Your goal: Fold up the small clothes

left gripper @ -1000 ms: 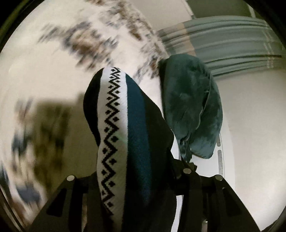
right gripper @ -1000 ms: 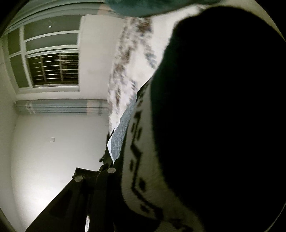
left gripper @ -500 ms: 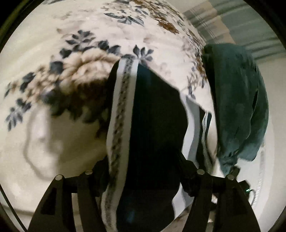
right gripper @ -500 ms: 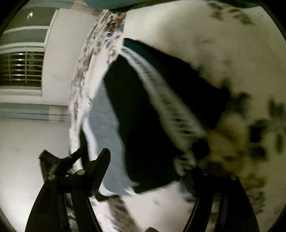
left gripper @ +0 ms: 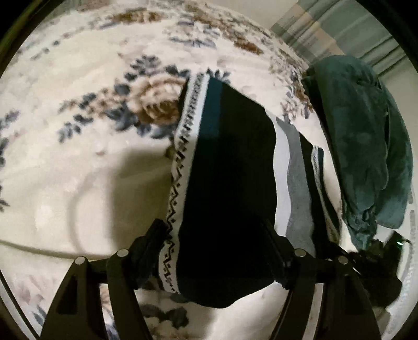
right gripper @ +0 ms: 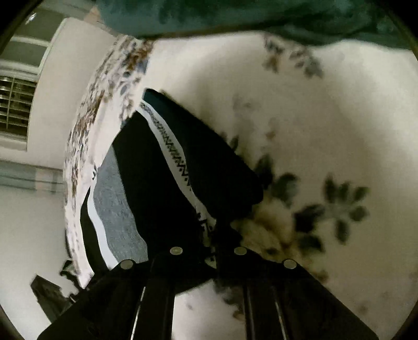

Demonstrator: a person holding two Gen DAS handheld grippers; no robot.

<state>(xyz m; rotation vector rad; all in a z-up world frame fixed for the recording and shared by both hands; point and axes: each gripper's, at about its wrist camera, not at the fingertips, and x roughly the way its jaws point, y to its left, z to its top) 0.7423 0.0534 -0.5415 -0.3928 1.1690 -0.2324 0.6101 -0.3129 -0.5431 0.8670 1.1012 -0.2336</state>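
A small dark garment with a white zigzag-patterned band, teal stripe and a grey-and-white part lies on a cream floral bedspread. In the left wrist view my left gripper stands open, its fingers on either side of the garment's near edge. In the right wrist view the same garment lies folded over. My right gripper is narrow, with the garment's near corner between its fingers.
A crumpled teal cloth lies at the bedspread's right edge; it also shows along the top of the right wrist view. A striped curtain hangs behind. A barred window and white wall are at left.
The garment has come down from hanging in the air onto the bedspread. My left gripper has opened around it. My right gripper has narrowed on the garment's corner.
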